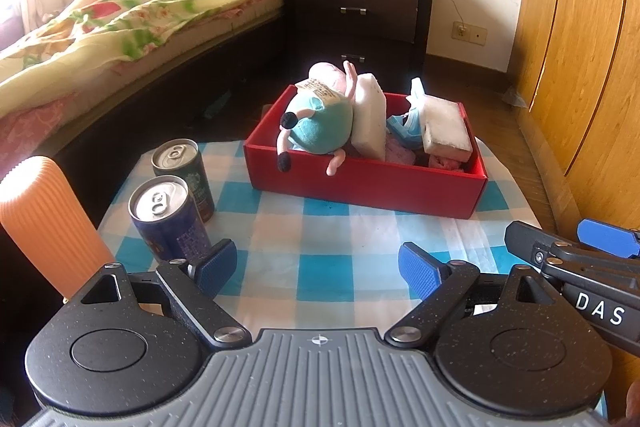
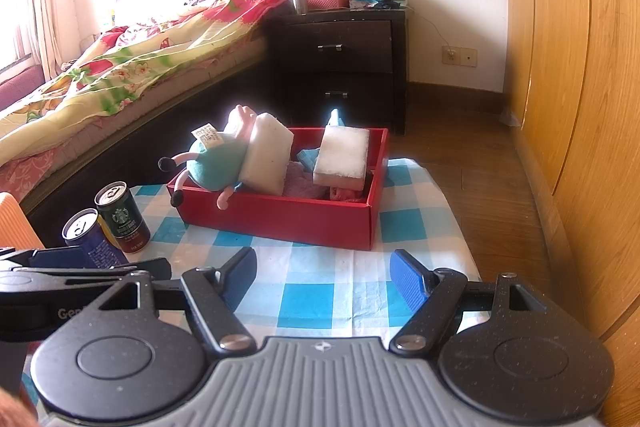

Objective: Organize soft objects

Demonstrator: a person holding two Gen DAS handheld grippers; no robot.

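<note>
A red box (image 1: 372, 187) (image 2: 280, 219) stands on the far part of the checked tablecloth (image 1: 320, 239) (image 2: 320, 267). In it lie a plush pig in a teal dress (image 1: 320, 123) (image 2: 216, 163), two white sponges (image 1: 370, 115) (image 1: 446, 129) (image 2: 268, 159) (image 2: 344, 155), a blue face mask (image 1: 404, 129) and pink cloths (image 1: 400, 153) (image 2: 304, 185). The pig's legs hang over the front wall. My left gripper (image 1: 318, 271) is open and empty, short of the box. My right gripper (image 2: 324, 281) is open and empty beside it; it also shows in the left wrist view (image 1: 568, 247).
Two drink cans (image 1: 168, 215) (image 1: 186, 167) (image 2: 120, 215) (image 2: 90, 235) stand at the table's left, with an orange ribbed cup (image 1: 44, 223) nearer me. A bed (image 1: 120, 27) lies left, a dark nightstand (image 1: 360, 15) behind, a wooden wardrobe (image 1: 580, 67) right.
</note>
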